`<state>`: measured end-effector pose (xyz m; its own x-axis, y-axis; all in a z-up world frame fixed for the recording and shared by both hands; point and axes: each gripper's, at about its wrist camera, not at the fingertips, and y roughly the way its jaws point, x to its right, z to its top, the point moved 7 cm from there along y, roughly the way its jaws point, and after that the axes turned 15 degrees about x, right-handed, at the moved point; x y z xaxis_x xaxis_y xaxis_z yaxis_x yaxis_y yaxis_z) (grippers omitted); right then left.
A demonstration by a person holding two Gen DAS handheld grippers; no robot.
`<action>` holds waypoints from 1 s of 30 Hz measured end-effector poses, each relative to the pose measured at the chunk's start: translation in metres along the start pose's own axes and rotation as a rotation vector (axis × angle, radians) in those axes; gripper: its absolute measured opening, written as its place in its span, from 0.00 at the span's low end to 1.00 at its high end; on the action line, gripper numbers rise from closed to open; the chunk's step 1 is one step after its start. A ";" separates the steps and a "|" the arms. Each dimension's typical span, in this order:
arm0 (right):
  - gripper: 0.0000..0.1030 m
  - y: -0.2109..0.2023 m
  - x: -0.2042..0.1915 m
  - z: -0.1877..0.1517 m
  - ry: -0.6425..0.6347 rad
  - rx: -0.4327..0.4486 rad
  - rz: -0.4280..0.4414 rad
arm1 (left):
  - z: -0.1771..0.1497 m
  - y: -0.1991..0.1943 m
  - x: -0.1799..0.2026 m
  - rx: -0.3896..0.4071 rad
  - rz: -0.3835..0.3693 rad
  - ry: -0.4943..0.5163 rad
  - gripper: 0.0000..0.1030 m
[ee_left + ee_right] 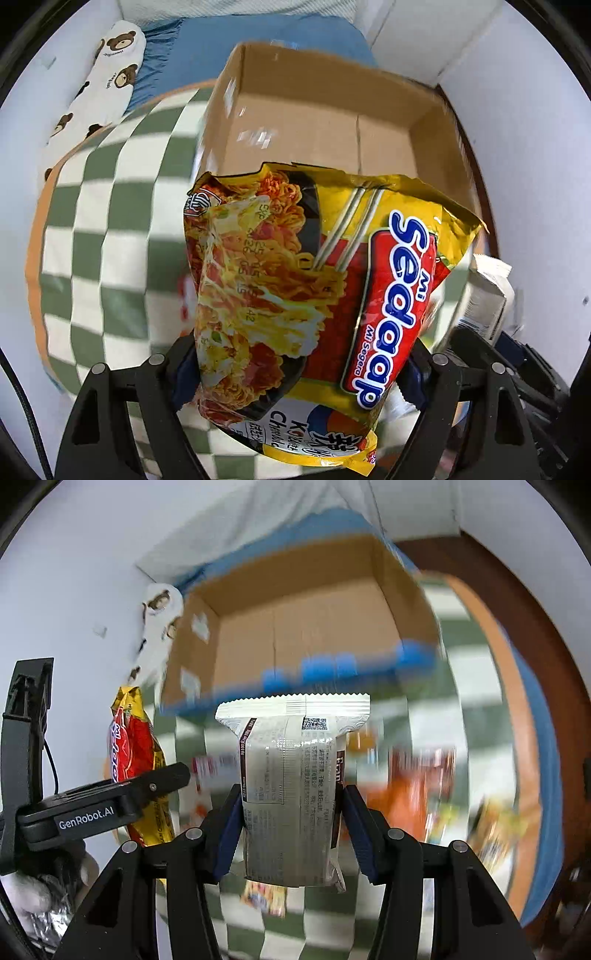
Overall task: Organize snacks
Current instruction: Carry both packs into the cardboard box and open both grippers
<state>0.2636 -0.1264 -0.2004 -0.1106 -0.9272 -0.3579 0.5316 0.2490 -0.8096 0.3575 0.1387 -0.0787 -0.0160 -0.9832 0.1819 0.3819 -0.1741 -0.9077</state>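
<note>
Left tool grips noodle packet; right tool clamps white snack pack; cardboard box ahead of both.

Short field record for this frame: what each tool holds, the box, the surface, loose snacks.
left tool: shut on the Mi Sedaap noodle packet
right tool: shut on the white snack packet, printed back facing the camera
cardboard box: open top, nothing visible inside, ahead of both tools
surface: green-and-white checkered cloth
loose snacks: several on the cloth, too blurred to name
</note>
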 end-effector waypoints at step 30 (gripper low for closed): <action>0.89 0.263 0.045 0.147 -0.158 -0.196 -0.082 | 0.094 0.201 0.057 -0.157 0.144 -0.061 0.85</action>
<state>0.5217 -0.1436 -0.3608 -0.0055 -0.9749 -0.2225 0.3513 0.2064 -0.9132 0.5207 0.0527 -0.2153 0.0862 -0.9942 0.0645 0.2275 -0.0434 -0.9728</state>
